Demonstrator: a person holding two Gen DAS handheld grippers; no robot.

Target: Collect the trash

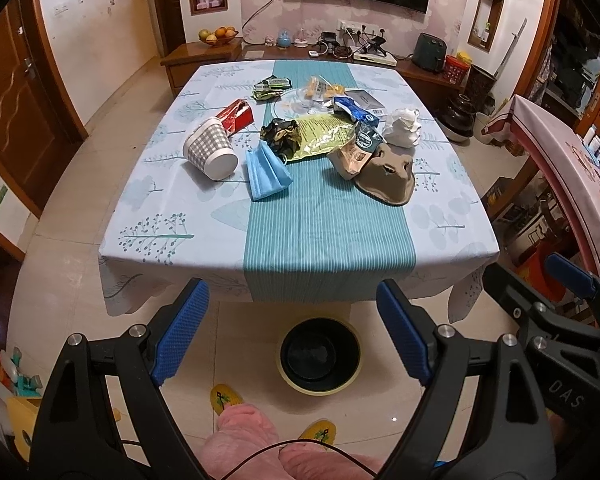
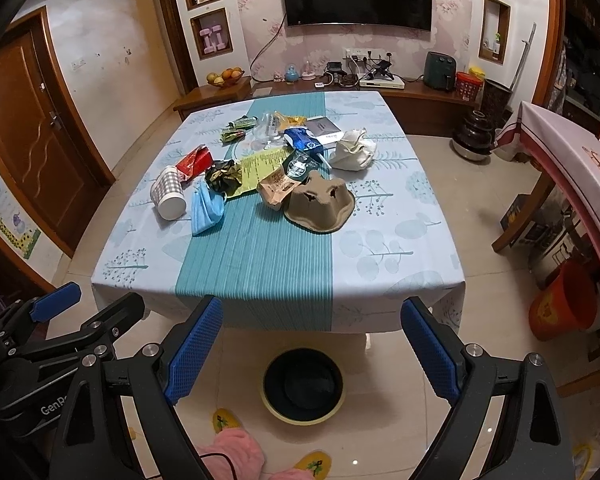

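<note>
Right now the trash is lying in a loose heap across the far middle of the counter (image 1: 452, 236), which is wearing a pale tree-print cloth with a teal stripe down its centre. Nearest in the heap, a blue face mask (image 1: 266, 176) is sitting crumpled on the stripe, just beside a grey checked paper cup (image 1: 211, 149) tipped on its side. A brown moulded pulp tray (image 1: 390, 178) is resting upside down to the right, touching a tan wrapper (image 1: 350, 158). Behind them a yellow-green packet (image 1: 324, 136), a red wrapper (image 1: 238, 116), a blue packet (image 1: 354, 109) and a white crumpled wad (image 1: 402, 127) are crowding together.

Both grippers are hovering short of the counter's near edge, well apart from the heap. The left gripper (image 1: 292, 334) is showing its jaws spread wide with nothing between them; the right gripper (image 2: 312, 350) is likewise gaping and empty. Below them a round black bin (image 2: 303, 387) with a yellow rim is standing on the tiled floor, near the person's yellow slippers (image 2: 225, 420).
</note>
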